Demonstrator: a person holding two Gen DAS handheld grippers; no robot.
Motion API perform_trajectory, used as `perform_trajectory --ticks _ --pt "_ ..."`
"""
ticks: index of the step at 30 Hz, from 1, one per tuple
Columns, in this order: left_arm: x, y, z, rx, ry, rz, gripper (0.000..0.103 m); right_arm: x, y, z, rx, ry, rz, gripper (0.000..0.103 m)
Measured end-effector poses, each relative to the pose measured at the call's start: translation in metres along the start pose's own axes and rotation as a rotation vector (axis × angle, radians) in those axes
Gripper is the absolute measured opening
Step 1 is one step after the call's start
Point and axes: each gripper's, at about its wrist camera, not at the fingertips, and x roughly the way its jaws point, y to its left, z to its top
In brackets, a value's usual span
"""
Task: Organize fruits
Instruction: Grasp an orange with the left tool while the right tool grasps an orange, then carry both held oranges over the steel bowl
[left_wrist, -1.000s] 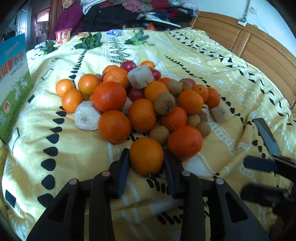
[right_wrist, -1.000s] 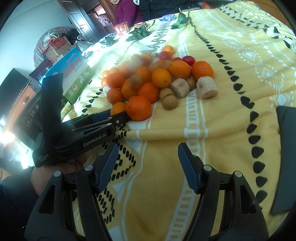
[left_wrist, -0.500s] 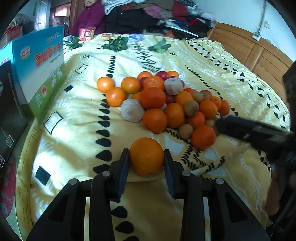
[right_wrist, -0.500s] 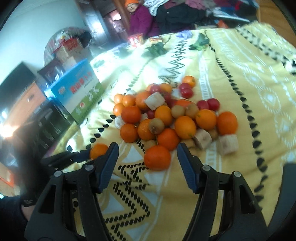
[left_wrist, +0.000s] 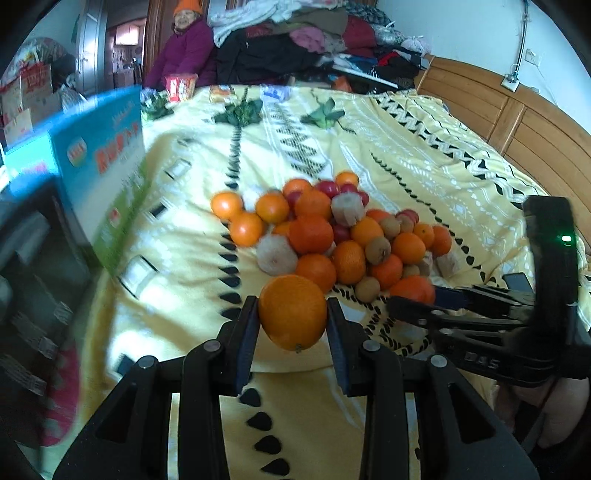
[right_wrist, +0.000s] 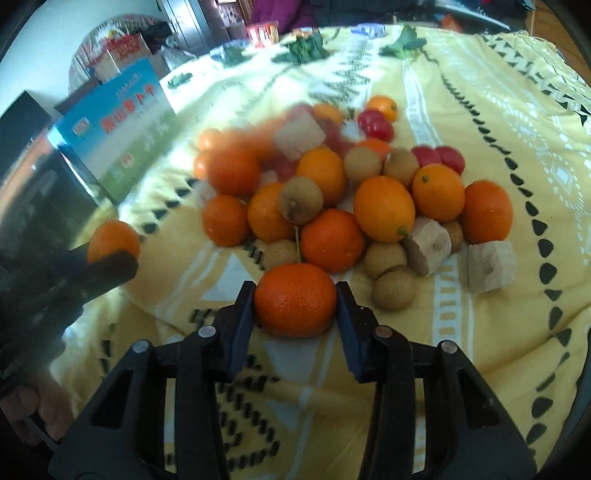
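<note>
— What did the left gripper (left_wrist: 291, 332) look like?
— Black plastic, blue pads (left_wrist: 245, 343), silver screws.
— And the right gripper (left_wrist: 410, 308)?
— Matching, white lettering, a green light at three o'clock, bare skin beneath.

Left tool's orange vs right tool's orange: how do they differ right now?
The paler yellow-orange round orange in the left tool is lifted off the yellow patterned bedspread. The deeper reddish-orange orange between the right tool fingers sits on the bedspread at the fruit pile's edge. Both sit between blue-padded fingers.
</note>
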Motion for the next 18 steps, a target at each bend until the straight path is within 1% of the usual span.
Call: perform_trajectory --ticks 3,9,15,18 --pt "-0.020 0.004 0.008 0.006 -0.022 0.030 0.036 -0.026 0.013 0.005 -0.013 -0.054 0.020 0.043" --pt "-0.064 0.015 0.019 0.013 -0.075 0.070 0.036 -0.068 0.051 0.018 -0.071 -0.125 0.056 0.043" --pt "-0.107 0.035 0.020 -0.008 -0.130 0.101 0.036 -0.094 0.091 0.025 -0.125 -0.170 0.078 0.043" --pt "-0.126 0.048 0.019 -0.026 -0.152 0.115 0.036 -0.100 0.111 0.027 -0.153 -0.179 0.088 0.043"
